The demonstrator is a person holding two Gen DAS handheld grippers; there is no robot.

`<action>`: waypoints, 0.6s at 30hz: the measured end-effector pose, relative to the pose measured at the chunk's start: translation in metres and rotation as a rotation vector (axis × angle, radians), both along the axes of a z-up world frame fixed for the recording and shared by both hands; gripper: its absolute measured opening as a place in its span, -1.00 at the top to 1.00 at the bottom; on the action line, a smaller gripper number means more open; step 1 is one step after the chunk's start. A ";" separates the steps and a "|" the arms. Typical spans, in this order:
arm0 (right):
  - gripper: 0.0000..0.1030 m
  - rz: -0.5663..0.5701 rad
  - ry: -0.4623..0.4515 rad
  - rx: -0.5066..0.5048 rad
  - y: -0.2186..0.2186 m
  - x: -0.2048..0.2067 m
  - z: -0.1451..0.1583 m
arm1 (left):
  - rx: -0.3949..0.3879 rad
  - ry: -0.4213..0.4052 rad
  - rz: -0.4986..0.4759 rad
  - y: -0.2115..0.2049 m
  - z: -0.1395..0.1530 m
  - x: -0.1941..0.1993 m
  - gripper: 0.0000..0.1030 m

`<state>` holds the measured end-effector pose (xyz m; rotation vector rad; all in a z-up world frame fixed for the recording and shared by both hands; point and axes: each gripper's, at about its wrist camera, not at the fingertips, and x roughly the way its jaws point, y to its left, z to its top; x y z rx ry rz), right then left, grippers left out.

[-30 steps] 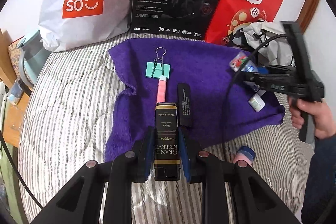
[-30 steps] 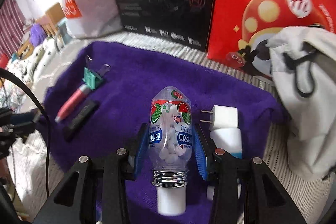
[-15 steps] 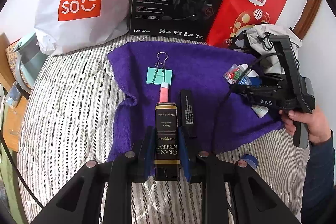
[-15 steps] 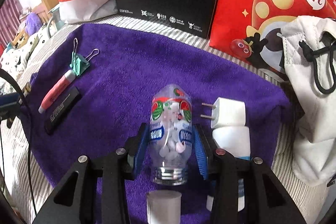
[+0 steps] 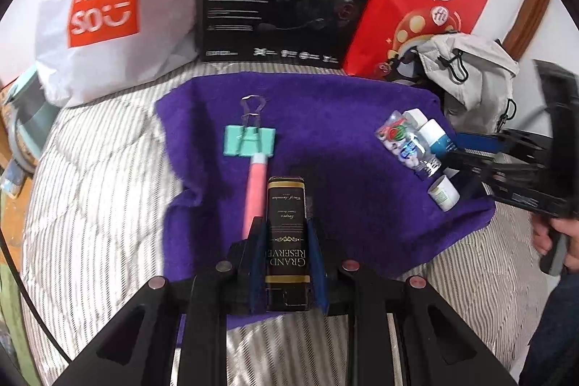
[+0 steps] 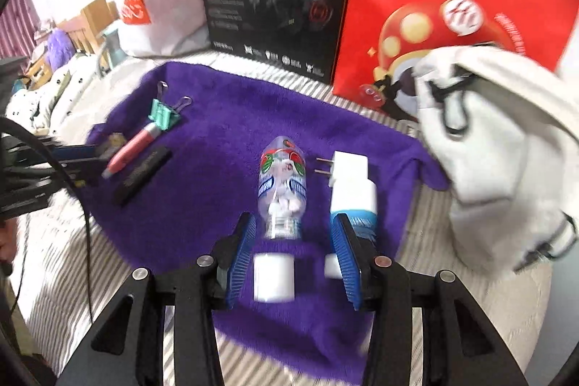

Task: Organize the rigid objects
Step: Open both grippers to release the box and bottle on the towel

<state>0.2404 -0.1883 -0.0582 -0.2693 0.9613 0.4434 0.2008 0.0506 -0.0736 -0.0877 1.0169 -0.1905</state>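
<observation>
Items sit on purple towel [image 5: 325, 118] spread on striped bed [image 5: 90, 205]. Left hand-held gripper [image 5: 286, 241] is clamped on black "Grand Reserve" box [image 5: 286, 227], low over near edge of towel, just right of pink tube [image 5: 255, 190]; tube's far end touches teal binder clip [image 5: 249, 140]. Black bar [image 6: 143, 174] lies beside tube in right wrist view, mostly hidden behind box in left view.

Right hand-held gripper [image 6: 295, 257] is spread wide, holding nothing — clear candy bottle [image 6: 282, 183] lies on towel between and just past its pads, neck toward camera, cap off. White cap [image 6: 273, 281] lies loose near the neck. White tube with blue label [image 6: 353, 205] is just right of bottle, white plug adapter [image 6: 349, 165] at its far end.

Risks, as I judge them: bottle is open, so a nudge or roll on soft towel could spill the candies; right pad is near or touching blue-label tube, so pulling away could drag it. Box going down tight beside pink tube could knock tube and clip out of line — soft bedding makes things tip.
</observation>
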 end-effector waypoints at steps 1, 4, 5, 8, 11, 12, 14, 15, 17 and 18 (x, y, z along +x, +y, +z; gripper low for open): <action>0.13 -0.005 -0.012 0.002 -0.003 -0.006 0.004 | 0.003 0.002 -0.008 -0.005 -0.001 0.003 0.57; 0.10 -0.028 -0.020 0.037 -0.021 -0.028 0.012 | -0.001 0.010 -0.038 -0.022 -0.006 0.013 0.57; 0.09 -0.036 -0.019 0.047 -0.026 -0.034 0.013 | 0.002 0.013 -0.046 -0.027 -0.008 0.017 0.57; 0.09 -0.060 -0.018 0.047 -0.040 -0.052 0.012 | 0.014 0.017 -0.074 -0.042 -0.014 0.027 0.57; 0.09 -0.098 -0.003 0.062 -0.055 -0.065 0.007 | 0.045 0.030 -0.086 -0.055 -0.021 0.036 0.56; 0.09 -0.110 0.005 0.067 -0.059 -0.068 0.004 | 0.057 0.035 -0.091 -0.058 -0.024 0.038 0.56; 0.09 -0.134 0.023 0.074 -0.065 -0.075 -0.004 | 0.082 0.043 -0.098 -0.063 -0.030 0.041 0.56; 0.09 -0.150 0.031 0.081 -0.069 -0.079 -0.008 | 0.092 0.053 -0.102 -0.065 -0.034 0.042 0.56; 0.09 -0.164 0.045 0.097 -0.073 -0.085 -0.012 | 0.108 0.056 -0.106 -0.069 -0.038 0.044 0.56; 0.09 -0.168 0.055 0.107 -0.074 -0.088 -0.015 | 0.119 0.051 -0.107 -0.071 -0.038 0.043 0.56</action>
